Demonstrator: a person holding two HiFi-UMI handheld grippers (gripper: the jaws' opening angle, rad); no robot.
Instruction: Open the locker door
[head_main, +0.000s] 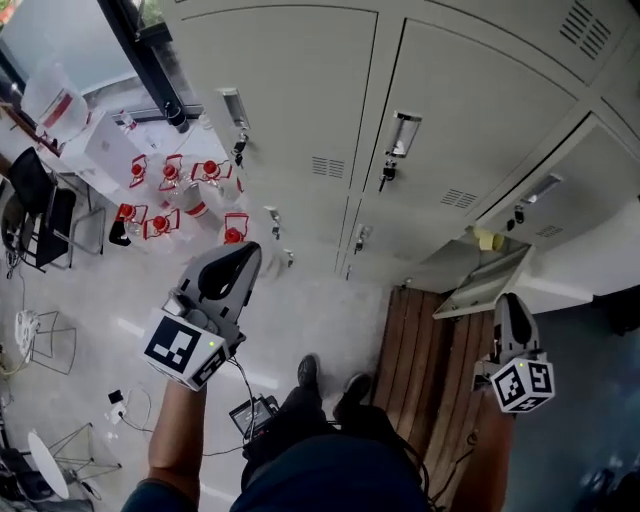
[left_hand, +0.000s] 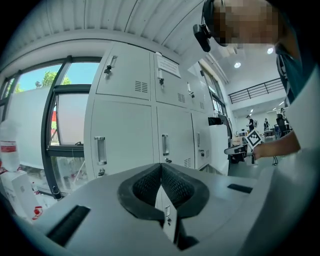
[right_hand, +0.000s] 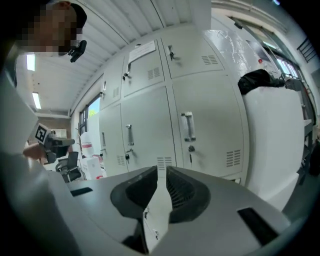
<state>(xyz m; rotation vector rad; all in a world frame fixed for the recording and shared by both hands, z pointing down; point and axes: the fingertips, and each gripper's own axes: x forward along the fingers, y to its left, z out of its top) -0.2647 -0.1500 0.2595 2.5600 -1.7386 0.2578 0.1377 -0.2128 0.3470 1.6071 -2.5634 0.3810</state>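
A bank of pale grey lockers (head_main: 300, 120) fills the head view. One low locker door (head_main: 485, 283) at the right stands swung out, with a yellow thing (head_main: 487, 239) inside its compartment. My right gripper (head_main: 508, 302) hangs just below that door's free edge, apart from it. In the right gripper view its jaws (right_hand: 161, 170) stand a narrow slit apart with nothing between them, facing closed lockers with upright handles (right_hand: 188, 126). My left gripper (head_main: 245, 258) is held out at the left, away from the lockers. Its tips (left_hand: 161, 167) meet, with nothing held.
Several red-capped clear jugs (head_main: 170, 195) stand on the floor by the lockers' left end. Black chairs (head_main: 40, 215) and cables lie further left. A wooden slat platform (head_main: 430, 350) lies below the open door. The person's shoes (head_main: 308, 372) are at the centre.
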